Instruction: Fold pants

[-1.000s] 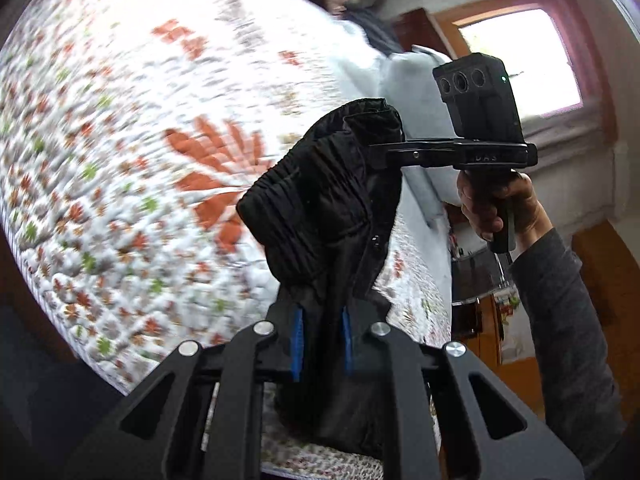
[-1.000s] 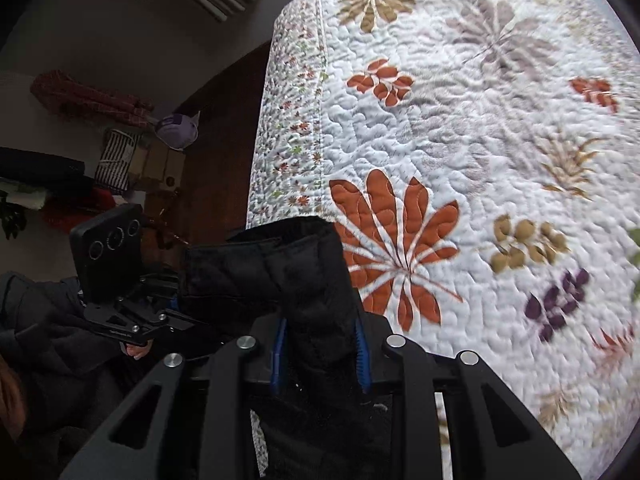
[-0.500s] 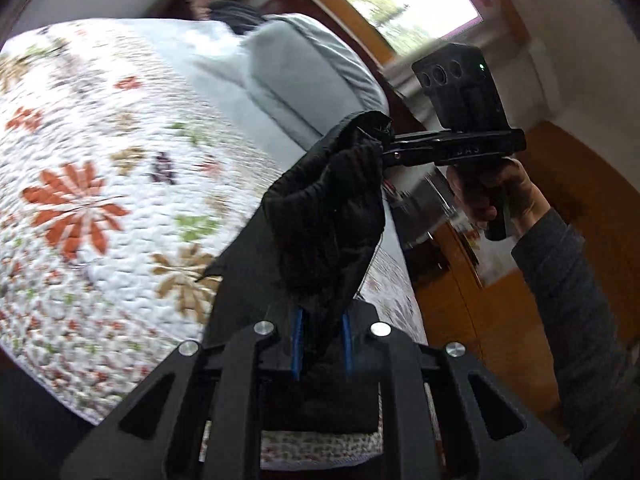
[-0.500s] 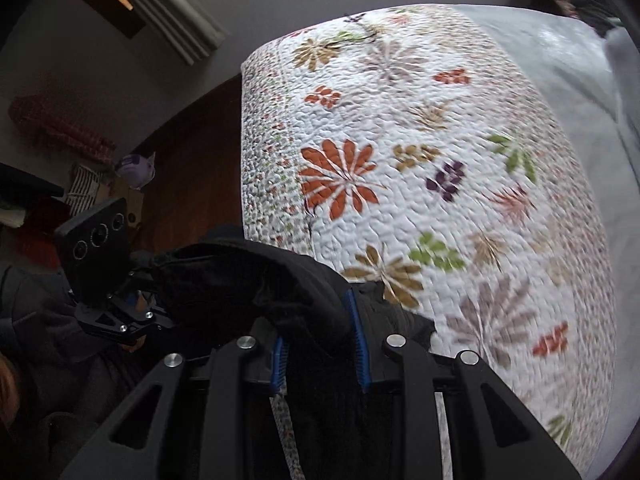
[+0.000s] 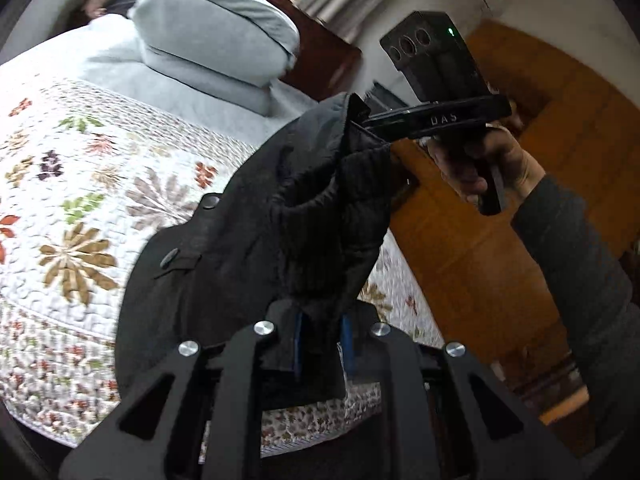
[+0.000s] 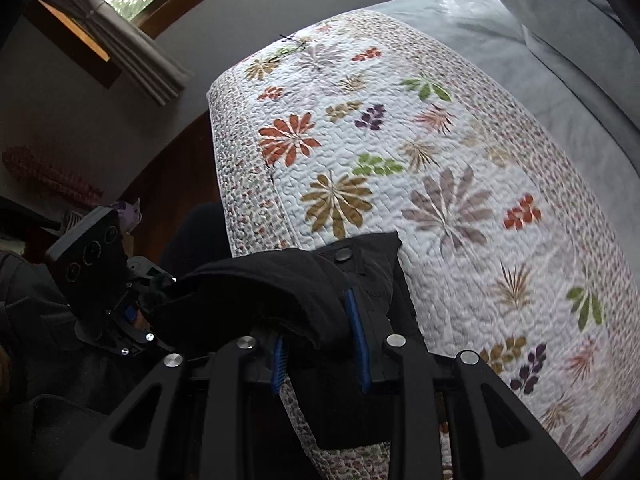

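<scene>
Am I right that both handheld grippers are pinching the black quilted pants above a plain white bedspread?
Not quite: the bedspread is not plain. The right wrist view shows a white quilted bedspread printed with coloured leaves and flowers. The rest holds: the left gripper and the right gripper each pinch the black quilted pants above it.

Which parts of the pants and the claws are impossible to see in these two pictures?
- Pants legs: both views, hidden below the claws' frames and cut by the bottom edge.
- Left claw pads: left view, mostly buried in cloth.
- Right claw pads: right view, partly covered by bunched cloth.
- Pants' fold state: cannot tell, cloth is crumpled and dark.
- Quilt under the pants: hidden.
</scene>
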`<state>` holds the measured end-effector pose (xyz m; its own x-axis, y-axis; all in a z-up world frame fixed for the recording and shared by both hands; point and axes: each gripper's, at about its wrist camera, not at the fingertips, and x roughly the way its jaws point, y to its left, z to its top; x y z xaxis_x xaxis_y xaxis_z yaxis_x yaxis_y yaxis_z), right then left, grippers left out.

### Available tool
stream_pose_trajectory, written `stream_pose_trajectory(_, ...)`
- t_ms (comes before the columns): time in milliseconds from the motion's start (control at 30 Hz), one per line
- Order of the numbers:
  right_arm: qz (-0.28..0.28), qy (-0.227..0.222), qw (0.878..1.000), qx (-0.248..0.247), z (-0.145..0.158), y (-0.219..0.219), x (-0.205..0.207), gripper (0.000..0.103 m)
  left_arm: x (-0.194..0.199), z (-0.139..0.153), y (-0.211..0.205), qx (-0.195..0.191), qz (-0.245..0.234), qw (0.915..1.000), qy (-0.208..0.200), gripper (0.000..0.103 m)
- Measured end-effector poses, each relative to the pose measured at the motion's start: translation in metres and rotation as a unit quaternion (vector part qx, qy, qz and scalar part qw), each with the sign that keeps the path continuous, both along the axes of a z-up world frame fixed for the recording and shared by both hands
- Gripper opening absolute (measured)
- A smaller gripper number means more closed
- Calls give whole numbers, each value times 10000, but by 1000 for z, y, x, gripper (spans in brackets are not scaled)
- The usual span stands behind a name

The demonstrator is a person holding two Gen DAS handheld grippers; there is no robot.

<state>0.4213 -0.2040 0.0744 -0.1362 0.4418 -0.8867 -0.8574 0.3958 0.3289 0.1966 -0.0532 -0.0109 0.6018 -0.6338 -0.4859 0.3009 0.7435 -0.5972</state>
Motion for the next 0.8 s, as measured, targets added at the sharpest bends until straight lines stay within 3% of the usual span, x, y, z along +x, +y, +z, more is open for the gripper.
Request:
stream_pose_trajectory(400, -341, 423, 9980, 309, -101, -111, 8, 27, 13, -73, -113, 1016, -654, 9921, 343, 13)
stream_pose_trajectory(600, -447, 532, 9951, 699, -139, -150, 5, 29, 13, -95, -142, 1446, -809, 9853, 428, 13)
stream_pose_trajectory(800, -586, 470, 9942, 775, -170, -178, -2, 39, 14, -111, -159, 1727, -972, 9782, 616, 21)
